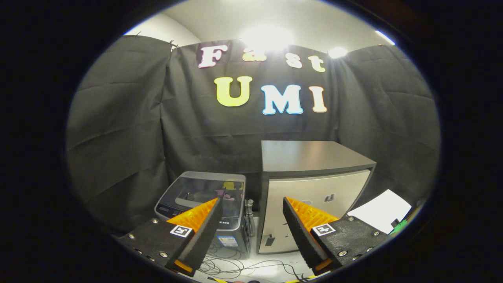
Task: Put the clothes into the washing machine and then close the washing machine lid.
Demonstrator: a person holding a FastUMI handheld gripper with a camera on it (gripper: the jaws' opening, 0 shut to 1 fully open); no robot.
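One fisheye camera rides on the hand-held gripper (251, 204) and looks forward along its two fingers (204, 230), which stand apart at the bottom of the view with nothing between them. It sits above the floor (271, 261) and looks slightly downward and ahead toward the booth's black cloth wall (129, 129). It stands back from the scene: the washing machine (208, 208) lies beyond the left finger, the grey cabinet (310, 177) beyond the right one, both seen from the front and a little from above. The wide lens bends straight edges and takes in the ceiling (275, 19) with its lights (267, 37), and cables (235, 265) on the floor just ahead of the fingers
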